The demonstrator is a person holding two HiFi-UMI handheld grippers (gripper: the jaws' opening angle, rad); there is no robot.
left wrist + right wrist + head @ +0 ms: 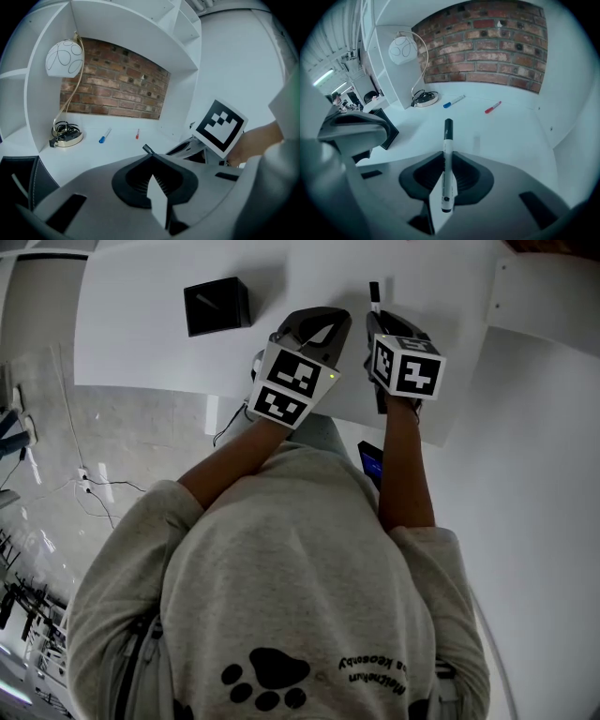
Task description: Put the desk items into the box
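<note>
While going from closest out, can see the right gripper (446, 161) clenched on a black marker (447, 150), white barrel with a black cap, poking forward past the jaws over the counter (506, 136). Just beside that, on the left, got the left gripper (151, 161) pinched fully together with nothing in it, tilted in toward the right one. Looks like a small gap between the two in the head view. Further out and off to the left, spotted the box (217, 306), black, sitting on the counter well apart from the black marker. Beyond that, lying flat toward the back of the counter: a blue marker (453, 101) and a red marker (492, 107), near each other but not touching. Left of those, a lamp (405, 49) with a round white shade and a cable (423, 96) bundled on its base. Finally, at the very back, a brick wall (487, 51).
</note>
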